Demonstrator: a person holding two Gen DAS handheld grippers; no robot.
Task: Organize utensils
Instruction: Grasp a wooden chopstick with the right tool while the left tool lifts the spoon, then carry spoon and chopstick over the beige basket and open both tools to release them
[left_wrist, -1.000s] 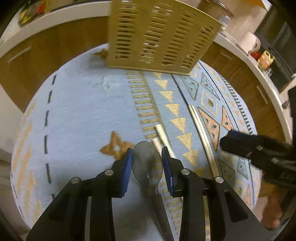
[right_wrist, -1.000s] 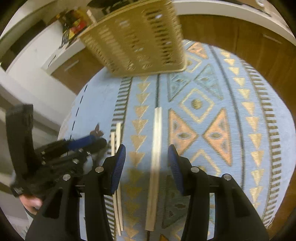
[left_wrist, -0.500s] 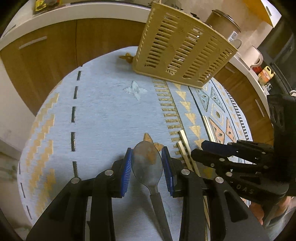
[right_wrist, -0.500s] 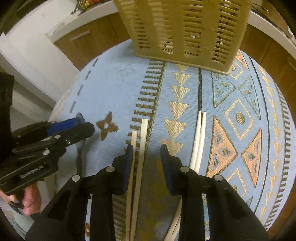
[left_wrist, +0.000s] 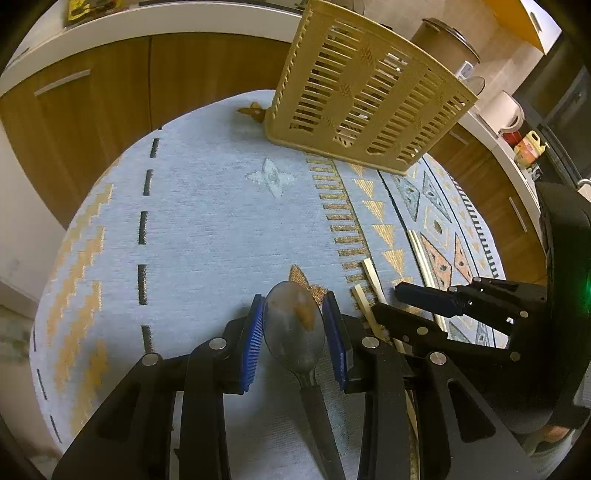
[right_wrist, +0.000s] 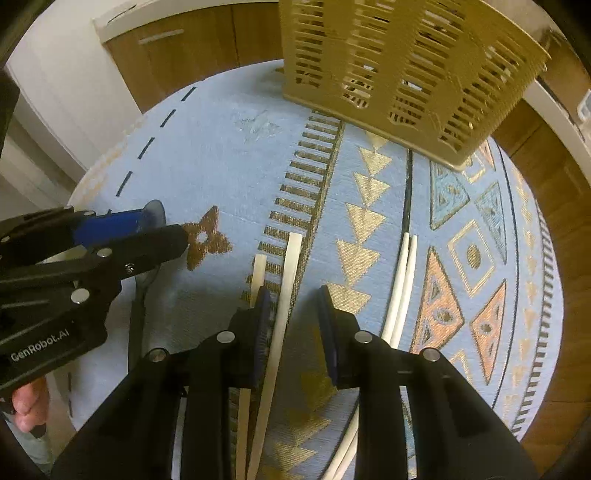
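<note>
My left gripper (left_wrist: 293, 306) is shut on the bowl of a metal spoon (left_wrist: 295, 332), whose handle runs back under the fingers. The right wrist view shows this left gripper (right_wrist: 168, 226) at the left, with the spoon handle (right_wrist: 136, 314) hanging below it. My right gripper (right_wrist: 293, 295) points down over two wooden chopsticks. The longer chopstick (right_wrist: 290, 273) lies between its jaws near the left pad, with a gap to the right pad. The shorter chopstick (right_wrist: 258, 269) passes outside the left finger. A beige slotted basket (right_wrist: 406, 74) stands at the far side of the table.
A pair of white chopsticks (right_wrist: 402, 280) lies right of my right gripper on the patterned blue cloth (left_wrist: 207, 229) covering the round table. Wooden cabinets and a white counter with a canister (left_wrist: 447, 40) and bottles ring the table. A person's hand (right_wrist: 27, 406) grips the left tool.
My right gripper moved left from the white chopsticks to the wooden pair and its jaws narrowed. My left gripper shifted slightly with the spoon still in it.
</note>
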